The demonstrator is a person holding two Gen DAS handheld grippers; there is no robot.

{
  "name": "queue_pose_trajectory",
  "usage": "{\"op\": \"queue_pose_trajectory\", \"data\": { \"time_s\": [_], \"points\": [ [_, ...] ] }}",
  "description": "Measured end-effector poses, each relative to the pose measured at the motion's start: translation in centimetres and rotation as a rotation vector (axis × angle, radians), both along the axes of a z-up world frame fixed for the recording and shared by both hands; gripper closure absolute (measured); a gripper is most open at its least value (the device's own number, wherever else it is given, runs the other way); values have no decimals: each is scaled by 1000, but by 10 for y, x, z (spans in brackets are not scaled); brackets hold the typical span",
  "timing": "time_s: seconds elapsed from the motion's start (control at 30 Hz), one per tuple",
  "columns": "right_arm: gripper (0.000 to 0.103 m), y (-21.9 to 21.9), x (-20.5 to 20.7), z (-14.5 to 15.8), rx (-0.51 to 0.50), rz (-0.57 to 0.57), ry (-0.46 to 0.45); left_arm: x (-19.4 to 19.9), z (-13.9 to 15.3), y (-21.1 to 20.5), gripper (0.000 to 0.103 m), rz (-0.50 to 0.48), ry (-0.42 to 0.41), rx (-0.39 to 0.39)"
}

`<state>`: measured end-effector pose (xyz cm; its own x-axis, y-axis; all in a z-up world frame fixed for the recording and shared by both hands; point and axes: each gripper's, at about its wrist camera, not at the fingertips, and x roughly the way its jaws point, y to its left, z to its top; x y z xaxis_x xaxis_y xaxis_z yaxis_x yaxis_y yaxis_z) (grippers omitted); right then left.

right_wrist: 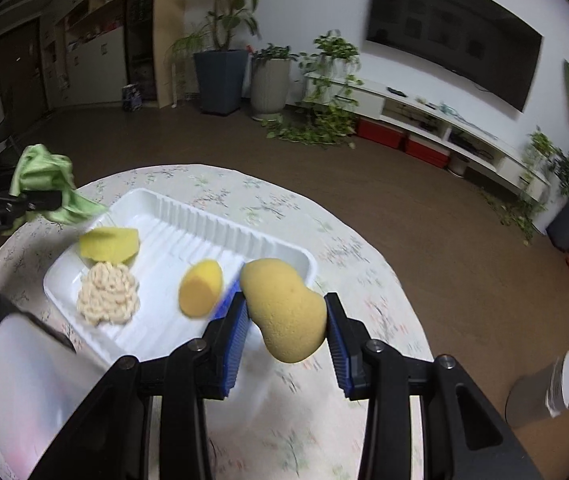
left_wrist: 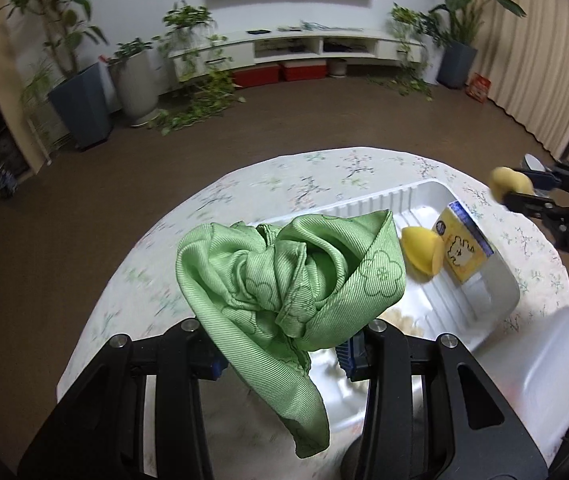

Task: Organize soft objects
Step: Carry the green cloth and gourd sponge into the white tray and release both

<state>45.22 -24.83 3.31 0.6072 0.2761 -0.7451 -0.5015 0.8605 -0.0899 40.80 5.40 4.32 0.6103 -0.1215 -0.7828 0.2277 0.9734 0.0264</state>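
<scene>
My left gripper (left_wrist: pixel 282 344) is shut on a crumpled green cloth (left_wrist: pixel 284 276) and holds it above the near end of the white ribbed tray (left_wrist: pixel 496 280); the cloth also shows in the right wrist view (right_wrist: pixel 46 182). My right gripper (right_wrist: pixel 286 326) is shut on a yellow gourd-shaped sponge (right_wrist: pixel 286 312), held above the tray's right side; this sponge shows in the left wrist view (left_wrist: pixel 510 184). In the tray (right_wrist: pixel 164 204) lie a yellow-green sponge block (right_wrist: pixel 110 244), a cream knitted piece (right_wrist: pixel 108 298) and a yellow egg-shaped sponge (right_wrist: pixel 200 288). A yellow printed packet (left_wrist: pixel 462 246) leans in the tray.
The tray sits on a round table with a floral cloth (right_wrist: pixel 364 256). A translucent plastic container (right_wrist: pixel 24 384) stands at the table's near edge, also in the left wrist view (left_wrist: pixel 544 364). A grey cylinder (right_wrist: pixel 544 392) stands on the floor at right. Potted plants and a TV cabinet line the far wall.
</scene>
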Motion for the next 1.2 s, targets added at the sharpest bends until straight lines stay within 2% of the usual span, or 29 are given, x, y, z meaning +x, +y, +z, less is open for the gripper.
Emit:
{"op": "queue_pose_trajectory", "data": {
  "time_s": [0.23, 0.47, 0.7, 0.93, 1.07, 1.2],
  "points": [
    [62, 51, 21, 2, 3, 125, 17, 24, -17, -21, 65, -40, 41, 19],
    [62, 91, 35, -18, -45, 227, 78, 32, -26, -38, 65, -75, 53, 56],
    [62, 99, 40, -41, -75, 249, 119, 38, -34, -47, 65, -95, 69, 76],
    [60, 100, 44, -44, -78, 254, 118, 43, -42, -47, 61, -89, 81, 76],
    [59, 101, 46, -46, -79, 260, 112, 45, -42, -46, 58, -90, 81, 74],
    [57, 100, 42, -48, -76, 260, 103, 46, -47, -47, 48, -100, 97, 68]
  ]
}}
